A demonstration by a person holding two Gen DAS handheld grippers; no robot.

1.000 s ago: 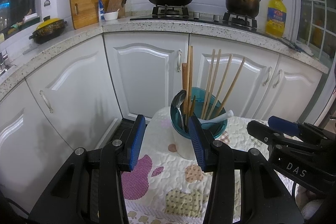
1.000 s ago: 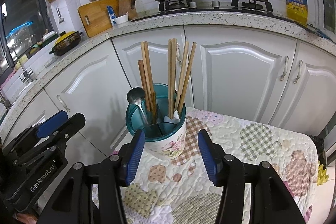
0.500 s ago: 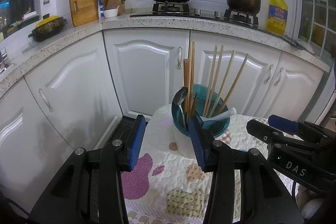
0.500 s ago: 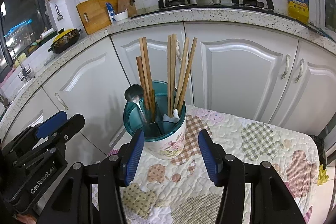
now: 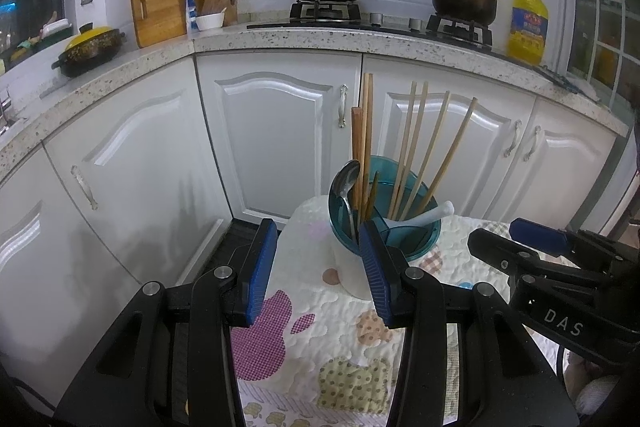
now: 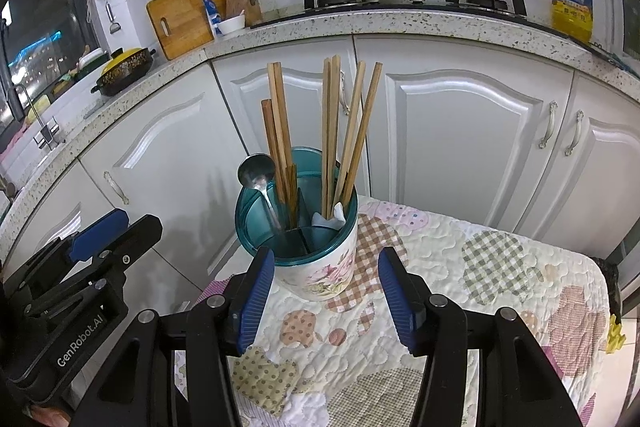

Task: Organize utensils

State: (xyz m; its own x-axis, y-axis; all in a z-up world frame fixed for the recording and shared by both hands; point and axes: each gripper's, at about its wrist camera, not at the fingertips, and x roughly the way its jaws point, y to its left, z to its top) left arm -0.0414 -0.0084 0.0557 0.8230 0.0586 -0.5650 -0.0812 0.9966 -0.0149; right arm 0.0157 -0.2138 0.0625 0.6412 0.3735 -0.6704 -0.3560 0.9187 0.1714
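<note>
Almost nothing has moved since the earlier frames: only the left wrist view tips a little, showing slightly more of the wall above the counter, while both grippers sit as they did. In the left wrist view, the left gripper (image 5: 318, 269) hangs with its blue-padded jaws wide and nothing between them; its right pad overlaps the near side of the round teal-rimmed utensil holder with a white floral body (image 5: 352, 277), though whether it touches cannot be told. The holder stands on the quilted patchwork cloth over the tabletop (image 5: 304, 311), near its far left corner, and carries long wooden chopsticks (image 5: 416, 151), a steel spoon (image 5: 346, 183) and a white ceramic spoon (image 5: 434, 214) lying across the rim. In the right wrist view, the right gripper (image 6: 326, 293) is spread at a middling width, empty, just short of the holder, its pads flanking the base without contact. The chopsticks look light, stiff and smooth, best pinched on the upper shaft where they stand clear of each other; the ceramic spoon seems fragile and slippery, so its handle is probably the safest hold.
</note>
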